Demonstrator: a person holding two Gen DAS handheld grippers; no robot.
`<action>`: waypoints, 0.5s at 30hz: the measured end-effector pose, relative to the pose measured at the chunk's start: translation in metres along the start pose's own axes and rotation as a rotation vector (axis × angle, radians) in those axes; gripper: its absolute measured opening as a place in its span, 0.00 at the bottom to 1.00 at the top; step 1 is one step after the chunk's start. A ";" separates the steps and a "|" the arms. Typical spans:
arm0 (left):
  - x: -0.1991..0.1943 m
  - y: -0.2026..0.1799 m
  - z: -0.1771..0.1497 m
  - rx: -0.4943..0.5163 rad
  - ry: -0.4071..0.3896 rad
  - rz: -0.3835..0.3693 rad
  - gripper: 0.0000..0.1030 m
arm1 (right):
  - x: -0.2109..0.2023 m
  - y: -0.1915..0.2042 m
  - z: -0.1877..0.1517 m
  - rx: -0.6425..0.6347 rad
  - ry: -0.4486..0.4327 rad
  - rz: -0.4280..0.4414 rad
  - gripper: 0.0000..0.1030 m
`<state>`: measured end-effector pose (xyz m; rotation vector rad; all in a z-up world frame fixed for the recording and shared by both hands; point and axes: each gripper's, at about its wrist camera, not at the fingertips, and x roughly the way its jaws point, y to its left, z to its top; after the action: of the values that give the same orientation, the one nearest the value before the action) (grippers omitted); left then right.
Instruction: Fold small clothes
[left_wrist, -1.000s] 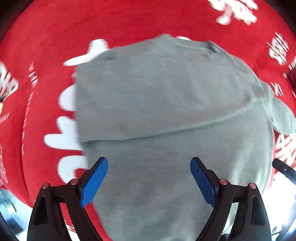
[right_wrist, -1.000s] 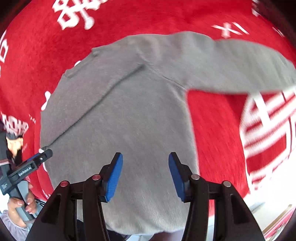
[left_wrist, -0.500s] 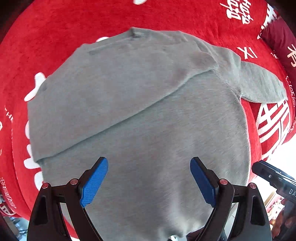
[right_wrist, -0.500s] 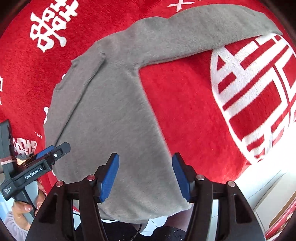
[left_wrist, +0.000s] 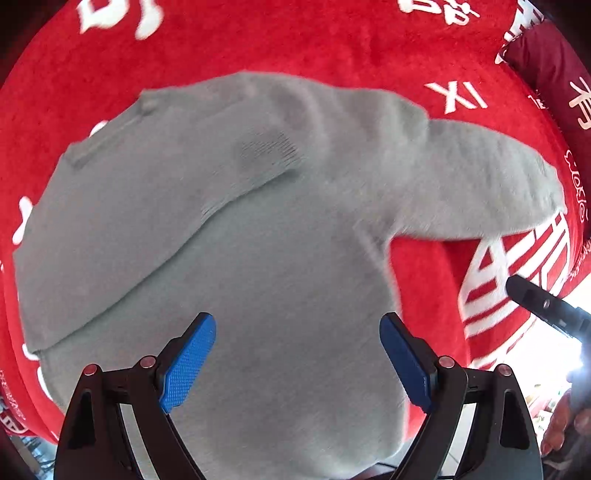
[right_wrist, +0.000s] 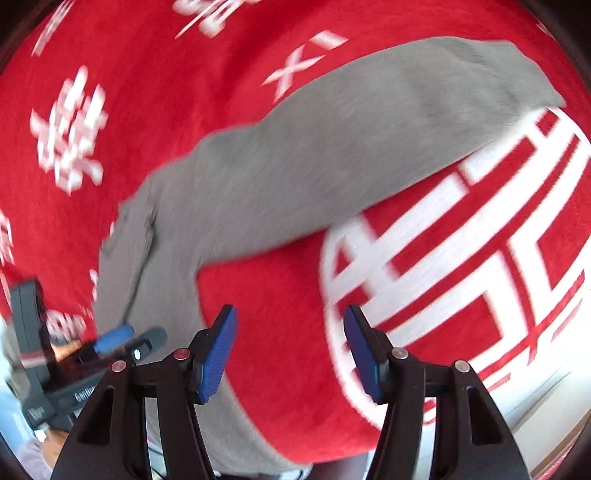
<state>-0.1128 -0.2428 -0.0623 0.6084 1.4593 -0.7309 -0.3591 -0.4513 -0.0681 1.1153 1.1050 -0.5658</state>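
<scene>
A grey sweater (left_wrist: 280, 236) lies flat on a red blanket (left_wrist: 280, 40). One sleeve is folded across its chest (left_wrist: 159, 206). The other sleeve (right_wrist: 388, 122) stretches out to the right, and shows in the left wrist view too (left_wrist: 480, 184). My left gripper (left_wrist: 295, 321) hangs open over the lower body of the sweater, with nothing between its blue pads. My right gripper (right_wrist: 290, 312) is open above bare blanket, just below that outstretched sleeve and right of the sweater's side edge (right_wrist: 177, 295). Each gripper shows in the other's view: the right (left_wrist: 546, 306), the left (right_wrist: 110, 343).
The blanket bears large white characters (right_wrist: 461, 258). A dark red pillow (left_wrist: 554, 74) lies at the far right. The blanket's edge drops to a pale floor at the lower right (right_wrist: 546, 406). A person's hand (left_wrist: 561, 432) holds the right gripper.
Both grippers have slid rightwards along the sweater. The right one left the sweater's body and now hangs over bare blanket under the sleeve, its jaws slightly wider. The left stayed open.
</scene>
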 end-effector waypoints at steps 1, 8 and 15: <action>0.001 -0.005 0.005 0.001 -0.006 0.002 0.88 | -0.004 -0.012 0.007 0.031 -0.018 0.012 0.62; 0.006 -0.033 0.044 -0.004 -0.068 0.013 0.88 | -0.023 -0.084 0.037 0.232 -0.160 0.152 0.62; 0.029 -0.049 0.069 -0.029 -0.069 0.028 0.88 | -0.030 -0.113 0.059 0.330 -0.274 0.281 0.62</action>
<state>-0.1058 -0.3289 -0.0856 0.5748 1.3929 -0.7011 -0.4400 -0.5528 -0.0862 1.4034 0.6174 -0.6691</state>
